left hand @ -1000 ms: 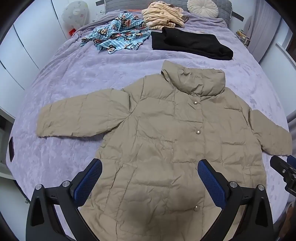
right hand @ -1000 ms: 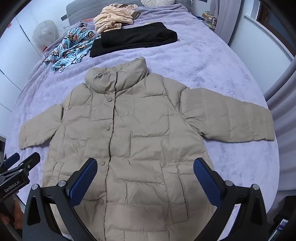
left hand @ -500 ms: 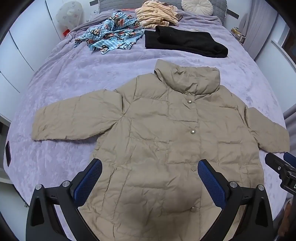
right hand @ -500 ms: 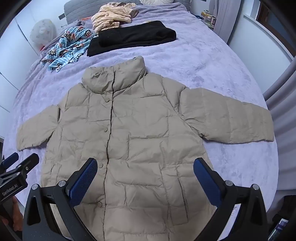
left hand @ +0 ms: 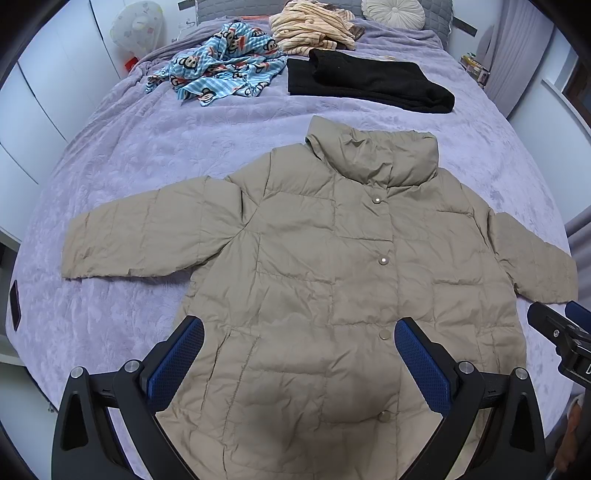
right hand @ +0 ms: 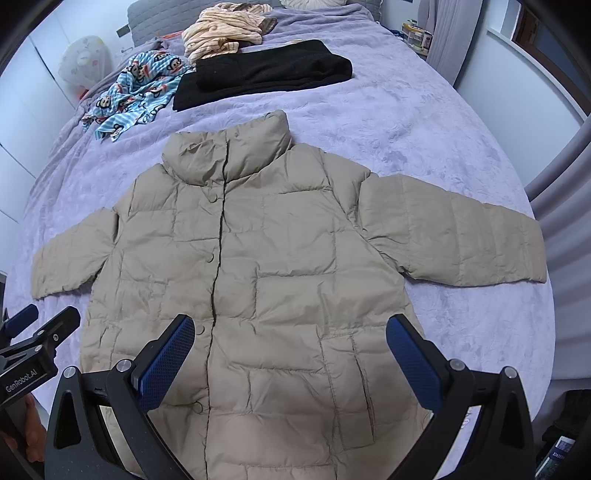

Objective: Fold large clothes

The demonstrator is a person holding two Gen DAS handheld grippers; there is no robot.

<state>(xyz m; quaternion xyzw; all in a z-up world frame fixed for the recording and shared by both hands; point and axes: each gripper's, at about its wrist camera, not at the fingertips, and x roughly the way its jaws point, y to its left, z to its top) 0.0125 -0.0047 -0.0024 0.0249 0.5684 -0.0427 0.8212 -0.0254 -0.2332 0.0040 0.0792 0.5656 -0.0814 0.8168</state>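
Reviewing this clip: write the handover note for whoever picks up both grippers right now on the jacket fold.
Left gripper: open, empty, hovering over the jacket's lower front.
Right gripper: open, empty, also above the lower front.
Beige puffer jacket: flat on the purple bedspread, front up, snapped shut, both sleeves spread out.
Beyond the collar: a folded black garment, a rumpled blue print piece and a striped one.
Done: jacket laid out.
Left: every fold, probably sleeves first.

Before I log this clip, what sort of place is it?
Most likely a home bedroom. A beige puffer jacket lies spread flat on a bed with a lilac bedspread, a round cushion sits at the bed's head, and white wardrobe doors stand alongside.
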